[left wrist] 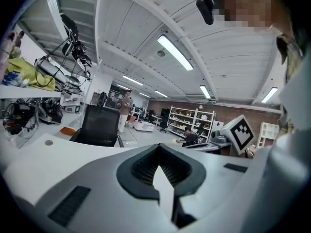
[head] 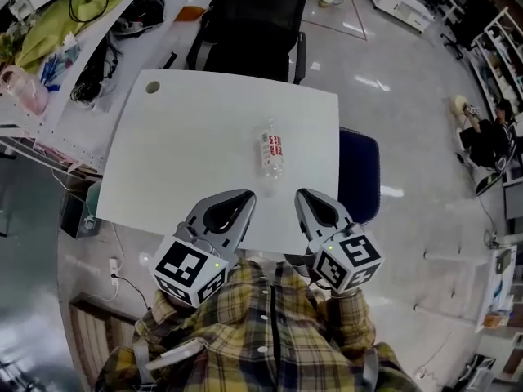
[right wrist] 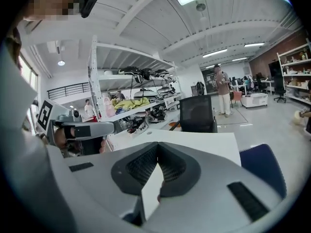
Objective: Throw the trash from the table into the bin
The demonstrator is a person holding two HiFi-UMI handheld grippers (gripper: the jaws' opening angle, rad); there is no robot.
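A clear plastic bottle (head: 270, 148) with a red-and-white label lies on its side on the white table (head: 180, 145), right of the middle. Both grippers hover at the table's near edge, just short of the bottle. My left gripper (head: 248, 194) is shut and empty, its tip below and to the left of the bottle. Below and to the right of the bottle, my right gripper (head: 300, 193) is also shut and empty. In the left gripper view the jaws (left wrist: 158, 147) meet at the tip. The right gripper view shows the same (right wrist: 157, 145), and the bottle is hidden behind the jaws.
A black office chair (head: 253, 19) stands at the table's far side and a blue seat (head: 360, 170) at its right edge. A cluttered desk (head: 73, 47) with cables and a yellow-green cloth lies to the left. A dark box (head: 80, 212) sits on the floor by the table's left corner.
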